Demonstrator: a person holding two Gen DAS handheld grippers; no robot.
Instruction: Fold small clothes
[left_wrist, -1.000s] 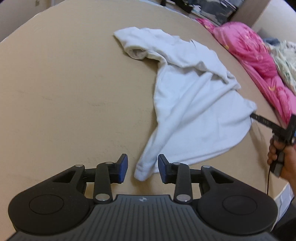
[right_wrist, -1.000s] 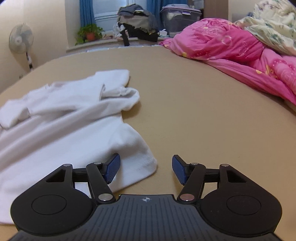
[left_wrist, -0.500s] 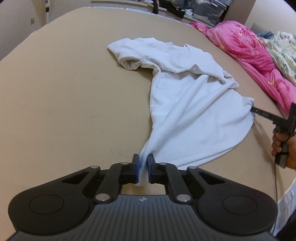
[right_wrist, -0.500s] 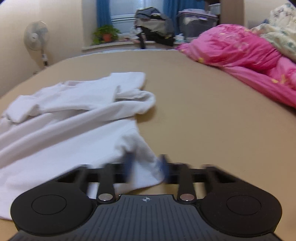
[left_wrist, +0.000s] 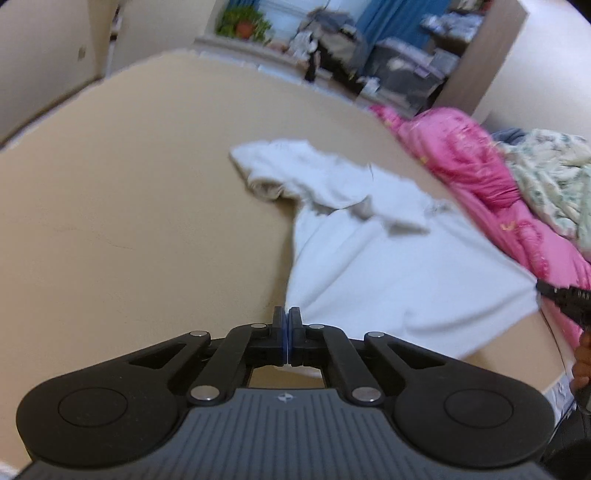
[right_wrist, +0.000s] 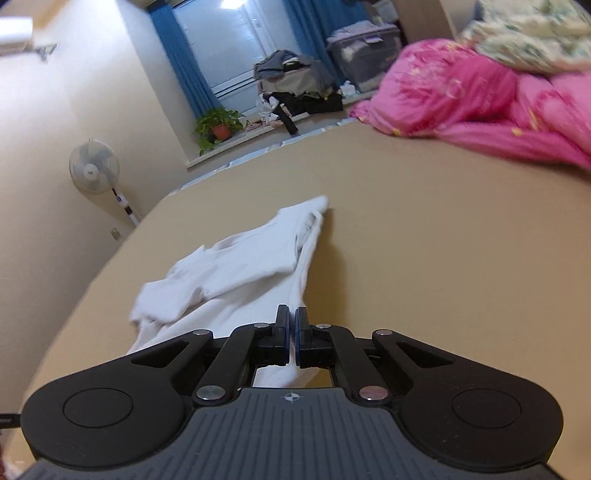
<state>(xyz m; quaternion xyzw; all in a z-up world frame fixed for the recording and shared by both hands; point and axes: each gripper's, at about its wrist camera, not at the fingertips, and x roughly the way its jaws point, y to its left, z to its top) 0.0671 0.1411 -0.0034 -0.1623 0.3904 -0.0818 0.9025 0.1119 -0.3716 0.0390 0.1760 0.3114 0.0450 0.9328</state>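
Observation:
A small white shirt (left_wrist: 388, 258) lies rumpled on the tan bed surface (left_wrist: 129, 221). My left gripper (left_wrist: 287, 325) is shut on one bottom corner of the shirt. My right gripper (right_wrist: 291, 325) is shut on the other bottom corner, and the shirt (right_wrist: 236, 273) stretches away from it toward the far sleeves. The hem is pulled taut between the two grippers and raised off the surface. The right gripper's tip (left_wrist: 561, 295) shows at the right edge of the left wrist view.
A pink quilt (left_wrist: 480, 177) and a floral blanket (left_wrist: 546, 173) lie along the right side of the bed. A fan (right_wrist: 94, 170), a potted plant (right_wrist: 218, 125) and piled clothes (right_wrist: 295, 85) stand beyond the far edge.
Both grippers went from open to shut on the shirt's bottom corners, then lifted and pulled back. The shirt's lower half is now stretched out between them.

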